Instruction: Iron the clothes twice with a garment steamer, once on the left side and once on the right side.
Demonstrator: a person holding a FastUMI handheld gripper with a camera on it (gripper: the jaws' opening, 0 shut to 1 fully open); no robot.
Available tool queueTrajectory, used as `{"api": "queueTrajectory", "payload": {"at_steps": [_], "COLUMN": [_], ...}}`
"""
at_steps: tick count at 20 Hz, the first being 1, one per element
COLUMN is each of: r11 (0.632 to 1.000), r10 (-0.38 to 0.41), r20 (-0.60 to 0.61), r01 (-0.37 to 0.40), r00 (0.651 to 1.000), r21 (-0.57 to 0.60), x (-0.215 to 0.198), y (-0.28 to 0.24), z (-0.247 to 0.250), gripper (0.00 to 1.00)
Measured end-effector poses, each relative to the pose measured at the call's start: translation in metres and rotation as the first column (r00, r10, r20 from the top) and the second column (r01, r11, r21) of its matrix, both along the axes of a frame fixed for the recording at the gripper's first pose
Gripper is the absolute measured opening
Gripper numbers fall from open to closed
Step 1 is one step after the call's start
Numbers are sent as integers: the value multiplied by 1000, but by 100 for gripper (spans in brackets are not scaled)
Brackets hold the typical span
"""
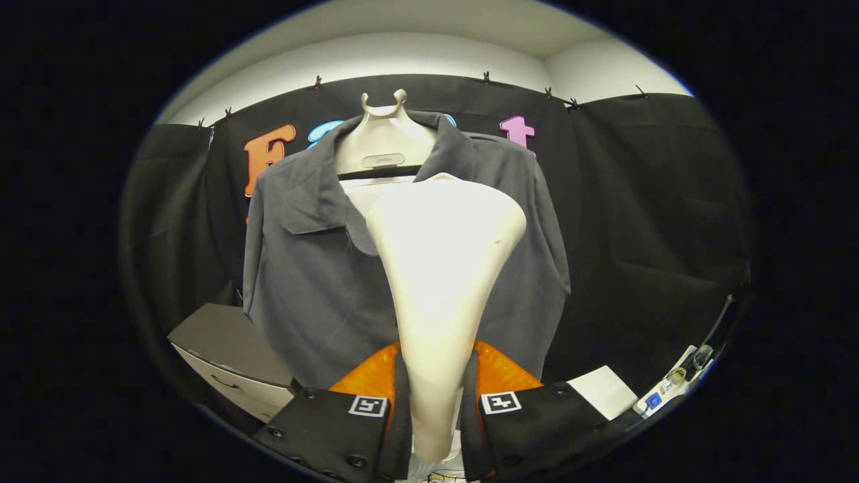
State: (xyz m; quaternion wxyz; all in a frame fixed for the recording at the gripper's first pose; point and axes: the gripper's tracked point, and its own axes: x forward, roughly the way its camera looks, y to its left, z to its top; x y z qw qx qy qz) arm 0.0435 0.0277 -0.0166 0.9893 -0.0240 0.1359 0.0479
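The fingers [435, 409] are clamped on the steamer's [439, 268] narrow handle, its wide head raised just before the shirt [309, 268]. The steamer looks rigid, smooth and likely slippery, best held at that neck. The shirt hangs soft and light. One steamer, one shirt, one hanger [384, 137].

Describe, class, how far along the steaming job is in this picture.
Done: the cream garment steamer is picked up, the gripper shut on its handle, both fingers pressing it. In hand: its head is raised before the dark grey collared shirt on the pale hanger; contact cannot be told. Left: nothing shows whether either side's pass has been made.
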Motion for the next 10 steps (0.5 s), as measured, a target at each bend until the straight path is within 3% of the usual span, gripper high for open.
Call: {"api": "queueTrajectory", "payload": {"at_steps": [10], "r11": [1000], "r10": [-29], "r20": [-66], "r01": [29], "r00": [997], "r21": [-2], "x": [50], "y": [-26], "z": [-19], "gripper": [37]}}
